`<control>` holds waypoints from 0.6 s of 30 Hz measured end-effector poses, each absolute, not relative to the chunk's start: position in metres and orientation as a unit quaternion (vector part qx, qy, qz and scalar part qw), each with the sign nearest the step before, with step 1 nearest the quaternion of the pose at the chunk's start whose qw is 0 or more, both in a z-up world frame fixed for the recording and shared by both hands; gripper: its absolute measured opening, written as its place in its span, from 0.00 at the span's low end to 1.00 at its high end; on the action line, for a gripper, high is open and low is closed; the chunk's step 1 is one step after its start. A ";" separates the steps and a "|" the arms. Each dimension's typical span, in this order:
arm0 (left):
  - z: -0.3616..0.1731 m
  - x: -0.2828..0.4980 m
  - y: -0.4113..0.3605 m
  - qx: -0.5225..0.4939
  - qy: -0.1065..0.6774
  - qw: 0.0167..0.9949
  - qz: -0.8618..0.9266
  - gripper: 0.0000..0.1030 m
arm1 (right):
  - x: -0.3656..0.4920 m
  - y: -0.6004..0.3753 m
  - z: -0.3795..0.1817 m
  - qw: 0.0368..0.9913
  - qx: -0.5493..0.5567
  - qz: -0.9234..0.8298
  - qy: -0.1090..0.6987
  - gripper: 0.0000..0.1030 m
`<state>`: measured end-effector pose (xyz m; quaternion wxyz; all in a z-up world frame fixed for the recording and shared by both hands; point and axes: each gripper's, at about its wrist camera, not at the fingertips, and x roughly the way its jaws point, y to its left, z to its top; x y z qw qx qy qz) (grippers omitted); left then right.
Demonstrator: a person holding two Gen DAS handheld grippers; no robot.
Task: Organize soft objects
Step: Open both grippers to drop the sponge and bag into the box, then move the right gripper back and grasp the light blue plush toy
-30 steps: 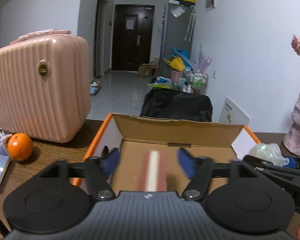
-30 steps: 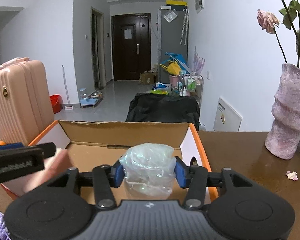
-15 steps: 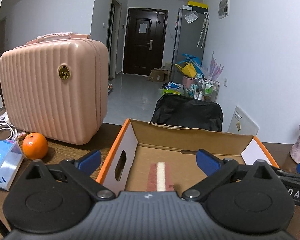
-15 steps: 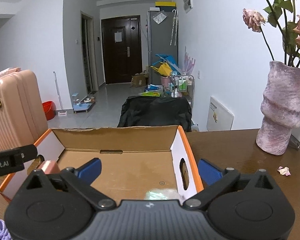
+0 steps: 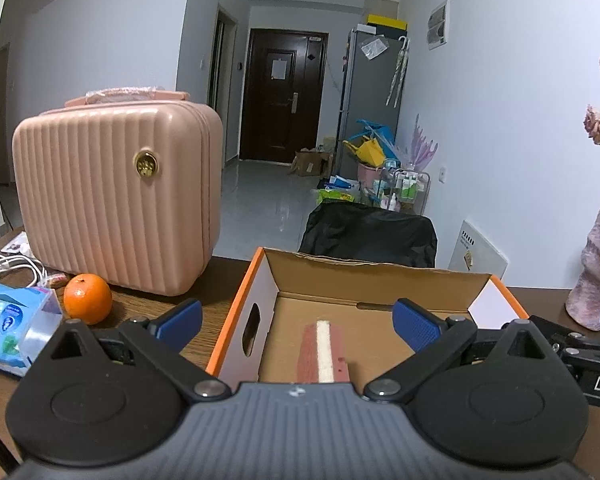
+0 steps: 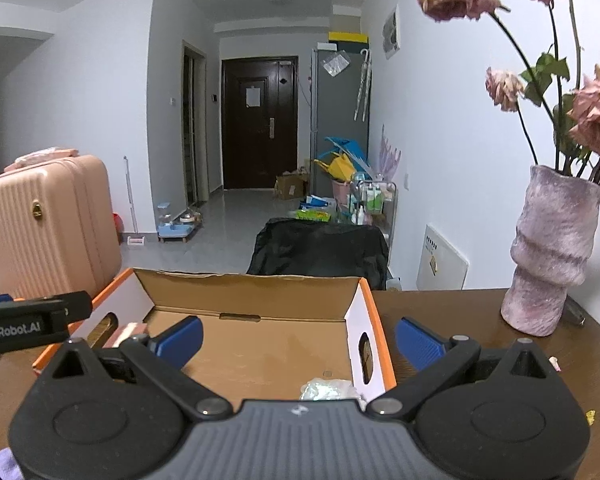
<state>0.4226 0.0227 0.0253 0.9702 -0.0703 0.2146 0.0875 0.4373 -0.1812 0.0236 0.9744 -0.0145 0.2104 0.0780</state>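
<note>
An open cardboard box [image 5: 260,292] with orange rims stands on the wooden table. On its floor lies a pink sponge with a white stripe [image 5: 323,350], below my left gripper [image 5: 298,320], whose blue pads stand wide open and empty. In the right wrist view the same box [image 6: 374,328] holds a crumpled clear plastic bag [image 6: 326,389] in its near right corner. My right gripper [image 6: 298,340] hangs above it, open and empty. The sponge [image 6: 126,332] shows at the box's left side, beside the left gripper's finger [image 6: 32,318].
A pink ribbed suitcase [image 5: 116,196] stands left of the box, with an orange [image 5: 87,298], a blue tissue pack [image 5: 12,326] and white cables [image 5: 8,268] nearby. A pink vase [image 6: 552,248] with dried roses stands right. Crumbs [image 6: 596,414] lie on the table at the right.
Both grippers opened wide and drew back and up from the box. The left let the sponge go, the right let the plastic bag go; both now lie in the box.
</note>
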 end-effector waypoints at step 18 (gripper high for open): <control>0.026 0.361 0.017 -0.053 0.201 0.975 0.077 1.00 | 0.366 -0.193 0.021 0.977 -0.030 0.089 0.191 1.00</control>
